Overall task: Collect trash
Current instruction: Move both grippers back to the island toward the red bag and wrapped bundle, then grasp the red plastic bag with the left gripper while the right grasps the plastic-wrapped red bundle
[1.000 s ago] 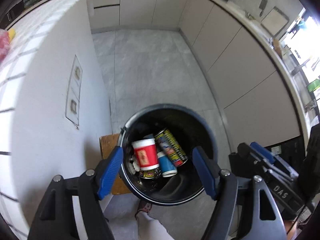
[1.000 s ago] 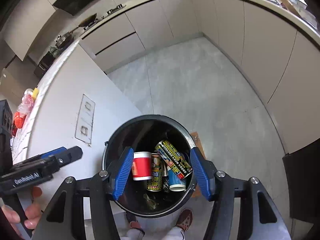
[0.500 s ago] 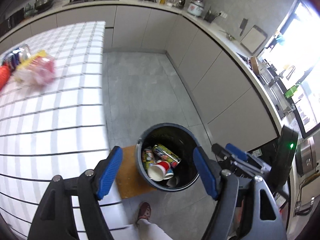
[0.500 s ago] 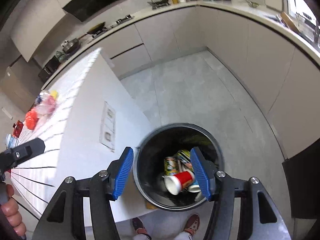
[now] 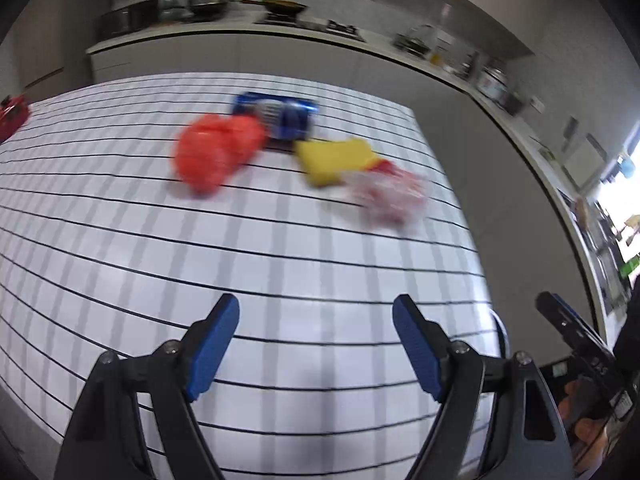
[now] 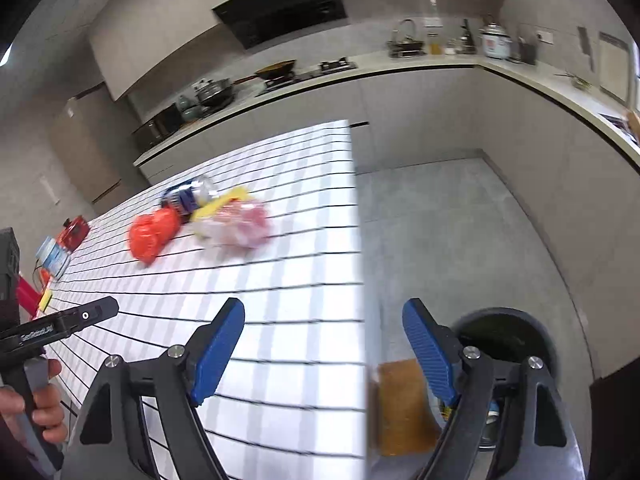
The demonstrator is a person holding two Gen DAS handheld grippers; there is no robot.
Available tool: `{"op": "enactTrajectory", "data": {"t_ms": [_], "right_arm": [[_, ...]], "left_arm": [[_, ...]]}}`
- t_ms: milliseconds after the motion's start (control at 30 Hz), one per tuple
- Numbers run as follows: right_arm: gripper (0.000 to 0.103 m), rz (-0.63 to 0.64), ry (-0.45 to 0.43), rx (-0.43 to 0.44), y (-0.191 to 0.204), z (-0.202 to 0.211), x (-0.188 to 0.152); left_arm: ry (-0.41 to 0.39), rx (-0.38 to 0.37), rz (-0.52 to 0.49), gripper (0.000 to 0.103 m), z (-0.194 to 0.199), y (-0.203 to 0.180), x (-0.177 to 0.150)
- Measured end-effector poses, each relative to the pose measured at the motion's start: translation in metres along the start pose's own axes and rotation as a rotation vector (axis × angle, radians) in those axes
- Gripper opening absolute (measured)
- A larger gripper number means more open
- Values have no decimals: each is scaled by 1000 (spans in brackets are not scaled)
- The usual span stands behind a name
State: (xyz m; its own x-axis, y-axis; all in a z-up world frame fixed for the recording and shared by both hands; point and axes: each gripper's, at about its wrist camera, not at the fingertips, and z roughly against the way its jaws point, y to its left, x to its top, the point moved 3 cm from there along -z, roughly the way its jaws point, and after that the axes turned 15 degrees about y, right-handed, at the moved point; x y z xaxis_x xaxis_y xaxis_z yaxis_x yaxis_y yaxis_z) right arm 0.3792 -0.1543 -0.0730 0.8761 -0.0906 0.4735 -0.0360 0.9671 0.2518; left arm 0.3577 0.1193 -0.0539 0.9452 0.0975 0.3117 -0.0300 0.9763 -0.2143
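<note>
Trash lies in a cluster at the far end of the white tiled counter [image 5: 280, 248]: a crumpled orange bag [image 5: 216, 152], a blue wrapper [image 5: 280, 118], a yellow packet [image 5: 332, 158] and a clear pink-and-white bag [image 5: 388, 194]. The same cluster shows in the right wrist view, with the orange bag [image 6: 154, 236] and clear bag [image 6: 240, 228]. My left gripper [image 5: 316, 344] is open and empty above the near counter. My right gripper [image 6: 324, 348] is open and empty over the counter's edge. The black trash bin [image 6: 516, 328] stands on the floor at lower right.
A brown mat [image 6: 404, 404] lies beside the bin. A red box [image 6: 72, 230] and other small items sit at the counter's far left. Grey cabinets and a worktop with pots [image 6: 280, 68] run along the back wall.
Both grippers have swung up and away from the bin toward the counter. The bin with cans and a red cup has left the left wrist view; the trash cluster now lies ahead.
</note>
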Motion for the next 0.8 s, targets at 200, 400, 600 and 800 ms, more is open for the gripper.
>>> {"op": "enactTrajectory", "data": {"t_ms": [200,400,600,800], "right_arm": [[83,49,39,24,59,-30,16],[87,135,74,34,80,-62,52],[88,144,102,92,80,-101,92],[88,159,134,117,88,-132,120]], "left_arm": [[-17,42,62,80,2,50,20],[-35,82,113,80,6,64,36],[-55,135,112,80,5,62,56],[-60,153,118,80,5,58,69]]}}
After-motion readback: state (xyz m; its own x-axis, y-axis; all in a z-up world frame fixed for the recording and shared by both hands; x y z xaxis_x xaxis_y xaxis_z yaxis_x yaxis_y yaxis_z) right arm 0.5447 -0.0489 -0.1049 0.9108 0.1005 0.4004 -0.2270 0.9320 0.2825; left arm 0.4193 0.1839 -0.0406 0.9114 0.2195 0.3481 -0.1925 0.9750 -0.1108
